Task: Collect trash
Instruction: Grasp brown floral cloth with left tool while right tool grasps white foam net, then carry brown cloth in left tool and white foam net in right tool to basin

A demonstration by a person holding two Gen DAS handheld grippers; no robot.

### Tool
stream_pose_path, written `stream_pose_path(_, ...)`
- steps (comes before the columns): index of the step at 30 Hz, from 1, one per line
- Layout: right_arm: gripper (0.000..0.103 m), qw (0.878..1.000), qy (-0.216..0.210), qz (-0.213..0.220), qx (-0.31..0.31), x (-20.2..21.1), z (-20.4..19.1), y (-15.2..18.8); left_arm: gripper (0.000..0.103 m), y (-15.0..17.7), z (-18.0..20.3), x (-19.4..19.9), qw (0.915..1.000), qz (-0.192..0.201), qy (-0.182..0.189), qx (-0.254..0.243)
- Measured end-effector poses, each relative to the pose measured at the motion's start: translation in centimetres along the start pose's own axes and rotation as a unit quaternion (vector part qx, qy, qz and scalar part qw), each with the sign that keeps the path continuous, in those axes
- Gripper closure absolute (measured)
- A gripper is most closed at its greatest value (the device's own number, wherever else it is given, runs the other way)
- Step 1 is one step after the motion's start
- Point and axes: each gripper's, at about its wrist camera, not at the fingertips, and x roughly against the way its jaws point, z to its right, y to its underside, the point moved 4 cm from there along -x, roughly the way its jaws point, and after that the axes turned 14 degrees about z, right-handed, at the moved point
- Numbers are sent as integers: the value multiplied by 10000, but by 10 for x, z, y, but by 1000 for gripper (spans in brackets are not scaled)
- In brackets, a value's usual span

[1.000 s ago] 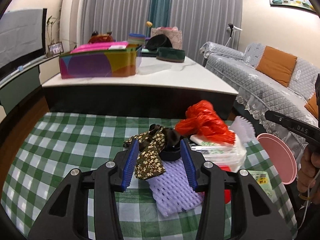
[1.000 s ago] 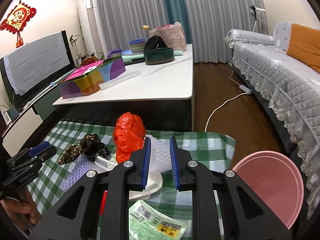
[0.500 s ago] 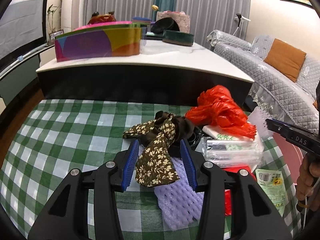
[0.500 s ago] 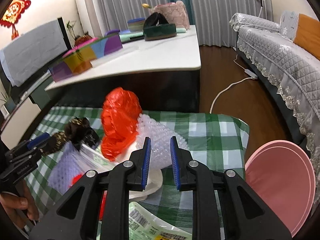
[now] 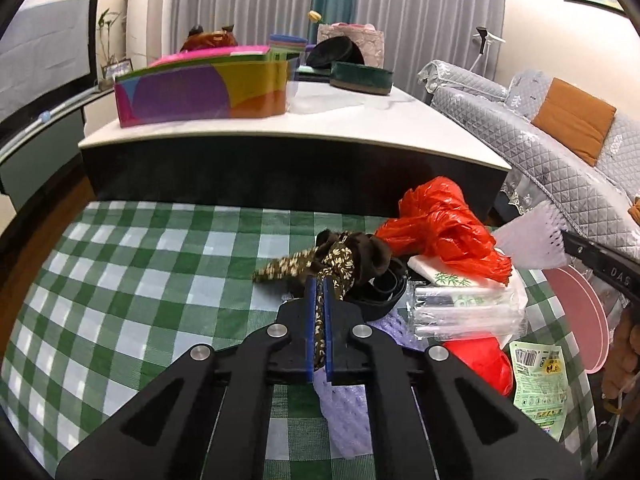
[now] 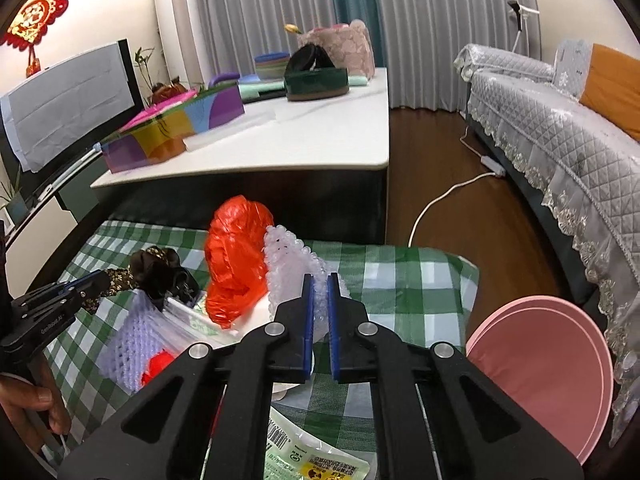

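Observation:
A trash pile lies on the green checked cloth (image 5: 132, 280). My left gripper (image 5: 318, 292) is shut on a brown floral fabric scrunchie (image 5: 340, 258), also seen in the right wrist view (image 6: 154, 266). My right gripper (image 6: 319, 288) is shut on a white foam fruit net (image 6: 290, 264), held above the cloth; it also shows in the left wrist view (image 5: 528, 240). Beside them lie a crumpled red plastic bag (image 5: 444, 224), a purple foam net (image 5: 344, 412), clear packaging (image 5: 464, 308) and a green printed wrapper (image 5: 540, 384).
A pink round bin (image 6: 548, 364) stands at the right of the cloth. A white-topped low table (image 5: 304, 120) with a colourful box (image 5: 200, 88) stands behind. A grey sofa (image 6: 560, 132) is at the right, with a white cable (image 6: 448, 196) on the wood floor.
My left gripper's jaws have closed on the floral scrunchie. My right gripper has narrowed on the white foam net and lifted it off the pile.

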Motion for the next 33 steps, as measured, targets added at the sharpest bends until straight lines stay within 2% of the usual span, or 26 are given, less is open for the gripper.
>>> stream_pose_path(9, 96, 9995, 31, 300, -24, 28, 6, -14, 100, -15, -1, 20, 9995, 314, -47, -4)
stream_pose_path(18, 96, 9982, 127, 586, 24, 55, 11, -23, 100, -34, 17, 47, 9978, 633, 122, -125)
stream_pose_path(33, 96, 9953, 341, 892, -143, 99, 41, -29, 100, -42, 54, 75, 9957, 772, 440, -253)
